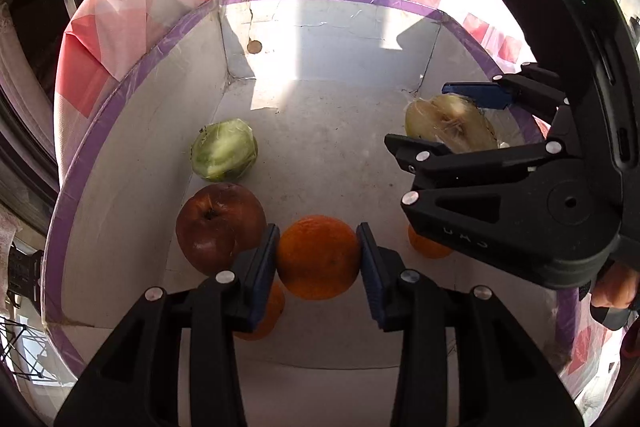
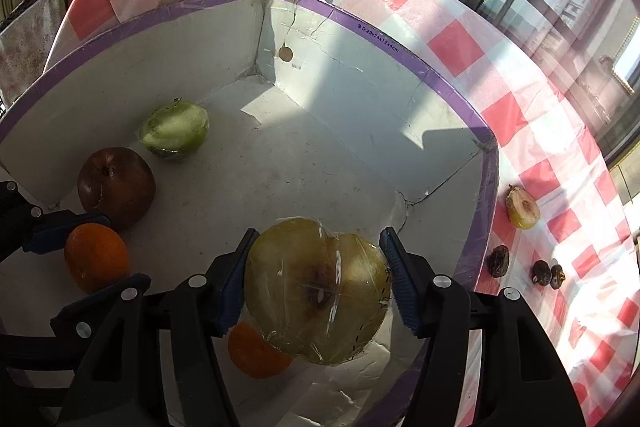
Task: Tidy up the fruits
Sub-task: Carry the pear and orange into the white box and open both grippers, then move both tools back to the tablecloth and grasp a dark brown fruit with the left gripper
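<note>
1. Tool status: both tools work inside the white box (image 1: 120, 187) with the purple rim, on the checked surface (image 2: 520, 131).
2. Right tool (image 2: 318, 279): jaws wide, closed against the wrapped apple half (image 2: 316, 291), held near the box's right wall.
3. Left tool (image 1: 319, 259): pads touching both sides of the orange (image 1: 319, 257), beside the red apple (image 1: 220, 227).
4. Step in hand, judged: placing fruit in the box. Next move calls for lowering, then releasing.

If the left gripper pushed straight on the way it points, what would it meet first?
The left gripper already has an orange between its jaws; beyond lies bare box floor, then probably the far wall, though depth is unclear.
</note>
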`<state>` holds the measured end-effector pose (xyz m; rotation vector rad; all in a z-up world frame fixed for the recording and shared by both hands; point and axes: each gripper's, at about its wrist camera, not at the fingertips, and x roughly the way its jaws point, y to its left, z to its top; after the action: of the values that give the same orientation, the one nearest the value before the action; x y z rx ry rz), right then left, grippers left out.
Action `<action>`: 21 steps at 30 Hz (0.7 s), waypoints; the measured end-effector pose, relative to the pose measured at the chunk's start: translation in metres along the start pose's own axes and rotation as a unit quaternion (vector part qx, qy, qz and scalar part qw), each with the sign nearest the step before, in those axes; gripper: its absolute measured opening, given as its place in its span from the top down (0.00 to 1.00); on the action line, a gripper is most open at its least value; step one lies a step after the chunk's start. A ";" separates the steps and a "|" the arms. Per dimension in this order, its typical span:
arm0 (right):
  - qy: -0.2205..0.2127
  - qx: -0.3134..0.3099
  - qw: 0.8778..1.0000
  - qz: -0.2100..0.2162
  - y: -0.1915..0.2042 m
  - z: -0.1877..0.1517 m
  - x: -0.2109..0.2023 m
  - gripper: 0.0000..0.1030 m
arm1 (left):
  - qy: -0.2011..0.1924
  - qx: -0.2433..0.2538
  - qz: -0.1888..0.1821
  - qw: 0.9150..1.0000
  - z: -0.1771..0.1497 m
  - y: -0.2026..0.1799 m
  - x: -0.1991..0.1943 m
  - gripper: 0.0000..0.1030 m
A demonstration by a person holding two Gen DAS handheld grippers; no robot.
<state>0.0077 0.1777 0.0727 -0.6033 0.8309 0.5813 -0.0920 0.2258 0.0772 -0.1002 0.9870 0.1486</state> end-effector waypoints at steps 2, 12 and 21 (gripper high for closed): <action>-0.005 0.009 1.000 0.006 -0.002 0.000 -0.001 0.40 | -0.001 -0.002 0.000 1.000 0.000 -0.001 -0.001 0.50; -0.031 0.042 0.998 0.019 -0.011 -0.001 -0.006 0.40 | -0.018 -0.013 0.016 1.000 0.001 -0.002 -0.009 0.23; -0.176 0.113 0.978 0.012 -0.024 -0.025 -0.048 0.27 | -0.037 -0.019 0.018 0.999 -0.005 0.001 -0.017 0.03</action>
<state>-0.0142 0.1330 0.1046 -0.2709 0.5584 0.5859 -0.1055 0.2242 0.0891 -0.1110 0.9134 0.2036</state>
